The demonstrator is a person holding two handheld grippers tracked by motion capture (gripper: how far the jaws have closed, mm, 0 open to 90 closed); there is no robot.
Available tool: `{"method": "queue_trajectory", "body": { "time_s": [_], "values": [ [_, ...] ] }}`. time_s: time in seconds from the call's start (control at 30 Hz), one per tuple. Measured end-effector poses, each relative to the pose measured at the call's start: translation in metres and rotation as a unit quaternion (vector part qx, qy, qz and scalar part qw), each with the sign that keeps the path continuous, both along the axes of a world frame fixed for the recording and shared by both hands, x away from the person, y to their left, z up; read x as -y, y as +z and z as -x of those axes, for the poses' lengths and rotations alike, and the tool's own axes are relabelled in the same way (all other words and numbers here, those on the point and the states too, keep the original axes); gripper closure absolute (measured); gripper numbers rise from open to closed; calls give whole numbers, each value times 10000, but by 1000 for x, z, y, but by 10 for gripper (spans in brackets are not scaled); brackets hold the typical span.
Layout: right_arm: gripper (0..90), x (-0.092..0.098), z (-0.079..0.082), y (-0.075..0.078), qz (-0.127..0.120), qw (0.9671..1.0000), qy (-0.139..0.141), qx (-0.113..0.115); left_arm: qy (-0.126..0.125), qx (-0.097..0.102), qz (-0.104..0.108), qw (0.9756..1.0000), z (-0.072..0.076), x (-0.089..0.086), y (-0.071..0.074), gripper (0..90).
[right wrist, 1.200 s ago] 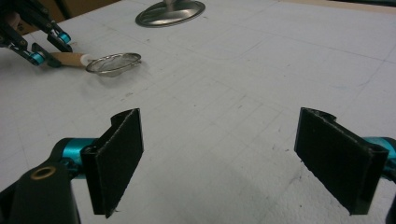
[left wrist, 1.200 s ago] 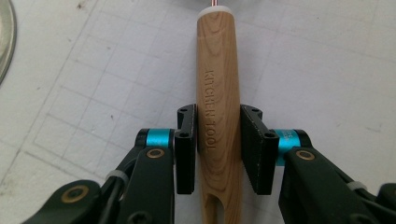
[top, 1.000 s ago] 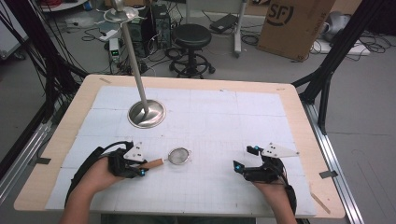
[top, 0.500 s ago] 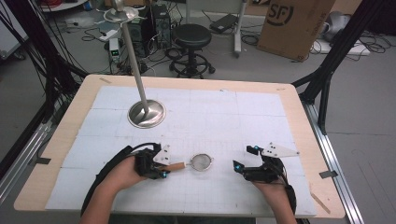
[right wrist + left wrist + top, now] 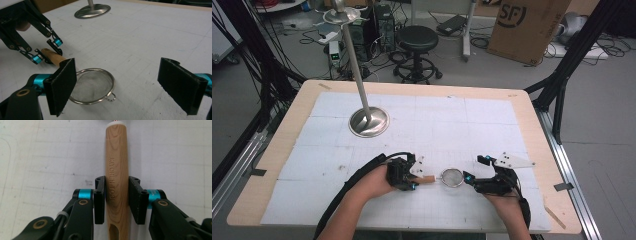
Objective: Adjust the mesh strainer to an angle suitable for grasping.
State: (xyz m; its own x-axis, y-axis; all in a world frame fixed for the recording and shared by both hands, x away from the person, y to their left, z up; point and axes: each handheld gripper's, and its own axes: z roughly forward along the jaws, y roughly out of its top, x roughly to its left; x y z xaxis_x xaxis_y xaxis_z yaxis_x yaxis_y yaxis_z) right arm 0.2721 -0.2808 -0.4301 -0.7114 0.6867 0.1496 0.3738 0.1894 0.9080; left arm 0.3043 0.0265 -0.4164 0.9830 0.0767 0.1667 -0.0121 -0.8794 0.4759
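At the near edge of the table (image 5: 302, 125), two forearms are seen entering from below, each hand carrying a gripper. The left gripper (image 5: 414, 179) is held near the middle of the near edge, and its jaws are pinched on the wooden handle (image 5: 116, 170) of a small strainer (image 5: 452, 177). In the left gripper view the handle is seen clamped between both black pads, with the words "KITCHEN TOOL" stamped along it. The handle is extended to the right, level with the table, and the round mesh bowl (image 5: 93, 86) is located at its right end, low over the white gridded mat (image 5: 462, 125); whether it touches the mat cannot be told.

The right gripper (image 5: 472, 178) is placed just right of the bowl. Its jaws are spread wide and nothing is held; in the right gripper view the bowl's wire rim is seen just beyond the left pad, apart from the right one.

Farther off, to the left, a round metal base (image 5: 369, 122) carrying a tall pole is stood on the mat, well apart from both grippers.
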Motion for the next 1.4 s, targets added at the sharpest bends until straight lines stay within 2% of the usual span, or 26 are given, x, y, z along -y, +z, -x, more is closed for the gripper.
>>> {"method": "queue_trajectory", "body": {
  "time_s": [0.2, 0.37, 0.47, 0.63, 0.8, 0.87, 1.0, 1.03, 1.1, 1.17, 1.3, 1.4],
  "values": [
    [145, 0, 0, 0, 4, 10000, -8, -19, -67, 57, -58, 9999, -1, 15, 0, 688],
    [145, 0, 0, 0, 6, 10000, -5, -3, -84, 151, -39, 9998, 0, 18, 0, 682],
    [145, 0, 1, 0, 2, 10000, -8, -47, -54, 104, 22, 9999, 0, 16, 2, 619],
    [146, 0, 1, 0, 18, 10000, -21, -15, 50, 20, 323, 9995, 1, 5, 9, 508],
    [145, 0, 1, 0, 19, 10000, -11, -36, 240, -19, 690, 9973, 3, -21, 13, 468],
    [145, 0, 0, 0, 38, 10000, 4, 1, 375, -35, 880, 9954, 5, -33, 13, 447],
    [145, -1, 1, -1, 64, 10000, -2, -25, 598, 36, 1074, 9924, 10, -58, 11, 399],
    [145, -2, 1, -1, 57, 10000, 2, -46, 683, 33, 1196, 9905, 12, -64, 11, 391],
    [145, -2, 0, -2, 82, 10000, 11, -29, 772, 91, 1304, 9884, 14, -76, 11, 374],
    [145, -3, 1, -2, 83, 9999, 0, -63, 910, 125, 1488, 9846, 15, -87, 11, 368],
    [145, -3, 0, -3, 120, 9999, 14, -32, 1139, 173, 1621, 9800, 15, -105, 15, 350],
    [145, -3, 1, -2, 102, 9999, -3, -68, 1229, 145, 1829, 9753, 17, -117, 15, 345]
  ]
}}
